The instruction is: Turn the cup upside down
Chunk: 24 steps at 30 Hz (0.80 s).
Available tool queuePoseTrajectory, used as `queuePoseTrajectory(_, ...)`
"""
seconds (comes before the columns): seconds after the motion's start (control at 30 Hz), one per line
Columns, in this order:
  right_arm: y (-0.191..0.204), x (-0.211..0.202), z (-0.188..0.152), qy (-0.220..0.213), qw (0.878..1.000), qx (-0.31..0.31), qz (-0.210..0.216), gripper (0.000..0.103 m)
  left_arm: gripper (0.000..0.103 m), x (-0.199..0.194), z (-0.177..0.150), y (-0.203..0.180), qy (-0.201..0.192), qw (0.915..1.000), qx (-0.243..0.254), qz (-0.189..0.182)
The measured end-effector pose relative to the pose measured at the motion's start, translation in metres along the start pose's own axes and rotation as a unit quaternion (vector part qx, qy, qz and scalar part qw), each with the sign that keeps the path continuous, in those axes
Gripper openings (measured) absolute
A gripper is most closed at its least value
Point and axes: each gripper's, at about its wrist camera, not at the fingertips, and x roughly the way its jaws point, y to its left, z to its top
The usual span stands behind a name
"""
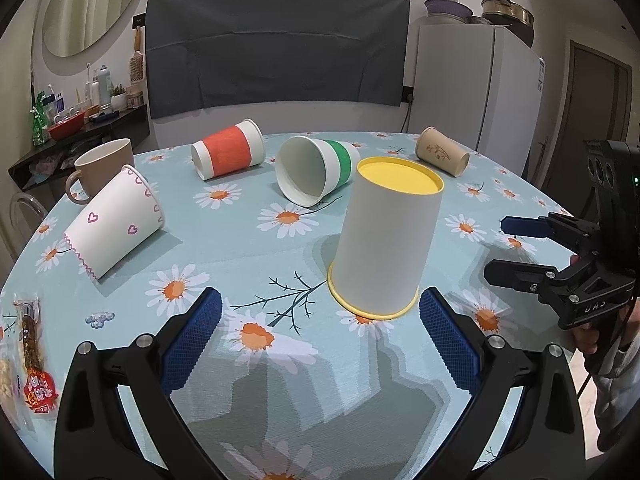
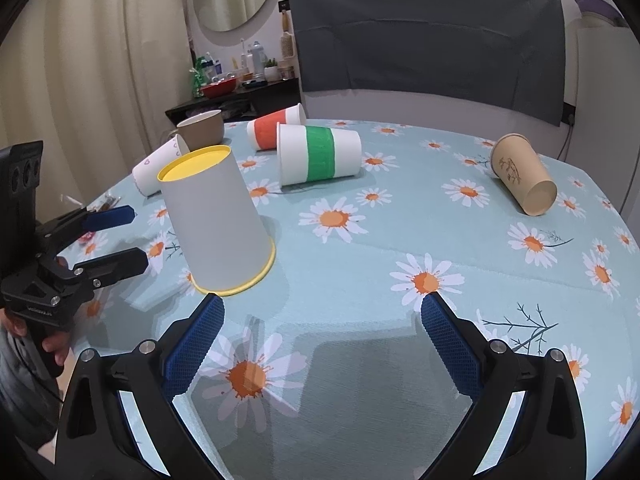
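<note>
Left tongs (image 1: 320, 312) spread wide, empty, low over the table (image 1: 256, 240) | right tongs (image 2: 322, 316) also spread wide, empty, level and held at the right | yellow-rimmed cup (image 1: 386, 240) stood upside down, mouth on the cloth, just beyond the left fingers (image 1: 192, 340) | other cups lay on their sides farther back.

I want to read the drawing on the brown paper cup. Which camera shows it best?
The right wrist view: the brown paper cup lies on its side, larger, drawing facing the camera. The left wrist view shows it small and far across the table.
</note>
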Motion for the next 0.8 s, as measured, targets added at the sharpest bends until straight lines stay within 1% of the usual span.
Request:
queuePoseTrajectory(0.17, -0.0020, 0.0012, 0.0003, 0.004, 1.000, 0.007, 0.002, 0.095, 0.097, 0.0011, 0.0001, -0.0024, 0.004, 1.0000, 0.007, -0.002)
queuePoseTrajectory(0.3, -0.0030, 0.0016, 0.0004, 0.004, 1.000, 0.009, 0.005, 0.095, 0.097, -0.0001, 0.0000, -0.0008, -0.001, 1.0000, 0.004, -0.005)
queuePoseTrajectory(0.8, -0.0053, 0.0022, 0.0008, 0.006, 1.000, 0.019, 0.000, 0.095, 0.097, 0.0010, -0.0001, -0.0049, 0.006, 0.9998, 0.016, -0.006)
